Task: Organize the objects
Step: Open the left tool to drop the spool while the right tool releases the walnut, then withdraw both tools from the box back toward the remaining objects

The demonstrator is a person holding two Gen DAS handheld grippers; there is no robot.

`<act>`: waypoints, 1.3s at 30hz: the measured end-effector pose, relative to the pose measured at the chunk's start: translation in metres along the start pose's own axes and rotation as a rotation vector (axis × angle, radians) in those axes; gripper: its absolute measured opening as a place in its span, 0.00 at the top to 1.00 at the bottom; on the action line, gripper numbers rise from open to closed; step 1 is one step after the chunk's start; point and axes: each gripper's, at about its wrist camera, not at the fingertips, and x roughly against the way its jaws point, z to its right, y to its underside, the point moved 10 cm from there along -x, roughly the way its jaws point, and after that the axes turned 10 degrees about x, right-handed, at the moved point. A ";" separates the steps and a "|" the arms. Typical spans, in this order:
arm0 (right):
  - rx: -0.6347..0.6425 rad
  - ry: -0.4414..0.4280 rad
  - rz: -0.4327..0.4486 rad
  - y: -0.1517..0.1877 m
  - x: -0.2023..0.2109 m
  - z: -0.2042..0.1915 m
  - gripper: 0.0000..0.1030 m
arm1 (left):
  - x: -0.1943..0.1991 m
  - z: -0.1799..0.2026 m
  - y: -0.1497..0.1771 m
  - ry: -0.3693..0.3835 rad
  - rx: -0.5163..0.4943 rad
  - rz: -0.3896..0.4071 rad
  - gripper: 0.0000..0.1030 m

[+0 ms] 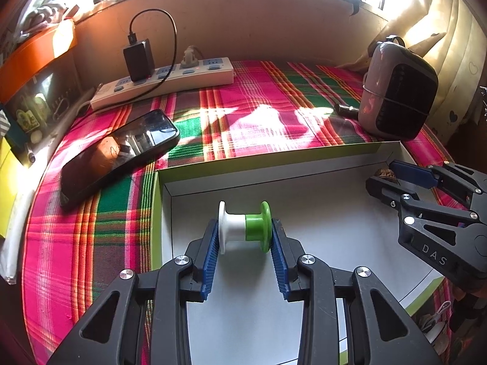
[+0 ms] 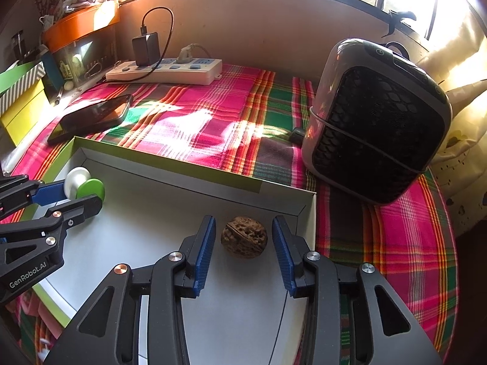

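**A:** Starting nearest you: your left gripper is reaching down into the shallow white box with the green rim, and its blue pads are pressing on both flanges of the white-and-green spool. You are grasping that spool, which is lying on its side at the left end of the box floor.

**B:** And your right gripper?

**A:** It is standing released. The walnut is sitting between its pads on the box floor (a sliver of gap is showing on each side), so nothing is clamping it. The walnut is lying close to the box's right-hand far corner.

**B:** So both task things are sitting inside the box?

**A:** Yes, spool at the left end, walnut at the right, well apart from each other.

**B:** What is lying beyond the box?

**A:** The box is resting on a pink, green and red plaid cloth. Just past its far left corner you are seeing a black phone lying face up. Off to the right, a small grey and black fan heater is standing upright on the cloth, near the box's right corner. Farthest back, against the beige wall, a white power strip is lying with a black charger plugged into it (its cable is looping above).
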 end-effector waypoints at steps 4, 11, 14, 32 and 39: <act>-0.004 0.002 0.001 0.001 0.002 0.000 0.57 | 0.003 0.001 0.001 0.008 0.004 0.004 0.65; -0.018 0.001 0.022 0.001 0.012 0.000 0.53 | 0.014 0.002 0.002 0.005 0.003 0.023 0.60; -0.028 0.000 0.032 0.001 0.018 0.000 0.52 | 0.021 0.004 0.003 0.013 -0.001 0.035 0.60; -0.063 -0.014 0.094 0.014 0.058 -0.007 0.51 | 0.060 0.003 0.018 0.015 0.003 0.084 0.60; -0.086 -0.026 0.120 0.021 0.074 -0.014 0.51 | 0.073 0.002 0.026 0.003 -0.003 0.104 0.60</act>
